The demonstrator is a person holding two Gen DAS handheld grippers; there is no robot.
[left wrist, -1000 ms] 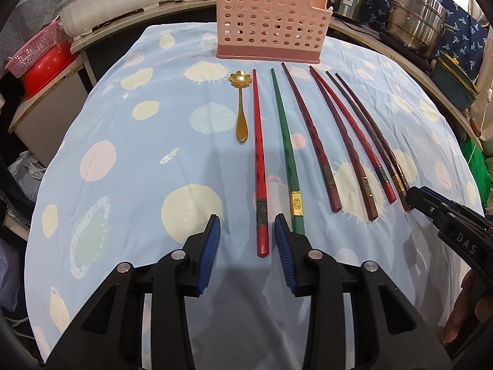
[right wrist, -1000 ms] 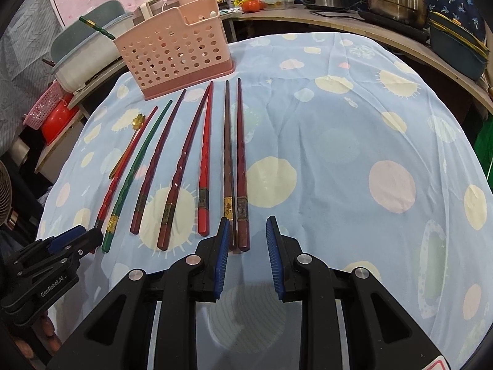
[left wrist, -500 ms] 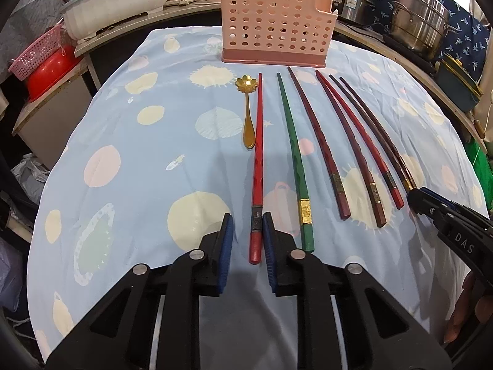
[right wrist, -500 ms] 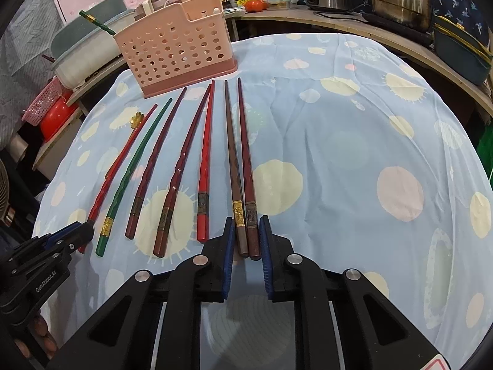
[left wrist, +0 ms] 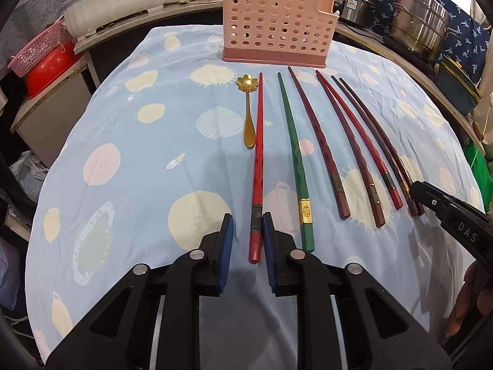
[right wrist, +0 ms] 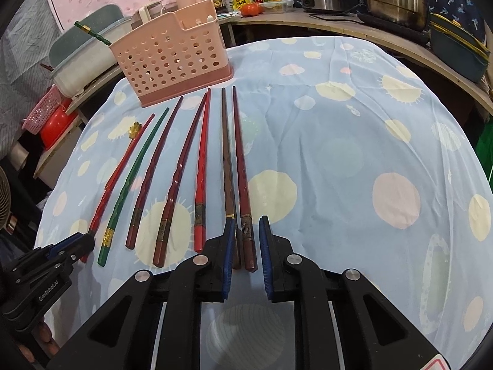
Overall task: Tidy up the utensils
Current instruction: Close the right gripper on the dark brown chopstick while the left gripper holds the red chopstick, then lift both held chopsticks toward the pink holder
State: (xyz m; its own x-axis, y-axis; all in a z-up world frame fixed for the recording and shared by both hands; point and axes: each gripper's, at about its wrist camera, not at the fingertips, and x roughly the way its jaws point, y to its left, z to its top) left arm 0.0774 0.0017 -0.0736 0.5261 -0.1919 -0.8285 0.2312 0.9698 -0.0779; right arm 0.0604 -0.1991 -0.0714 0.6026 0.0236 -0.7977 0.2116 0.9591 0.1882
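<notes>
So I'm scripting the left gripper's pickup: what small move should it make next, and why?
Probably close the left gripper: its open fingers already straddle the butt end of the red chopstick, which lies flat on the tablecloth, with a gap left on one side.

The table (left wrist: 129, 160) wears a pale blue cloth printed with cream, pink and mint blobs. At 12 o'clock stands a pink holder (left wrist: 275, 20) dotted with round holes. The spoon (left wrist: 248, 114) is gold, flower-shaped; beside it lie a bright red chopstick (left wrist: 258, 166), a green chopstick (left wrist: 295, 157) with a gold band, and dark red chopsticks (left wrist: 320, 148). The fingers (left wrist: 226, 246) are black with blue pads
</notes>
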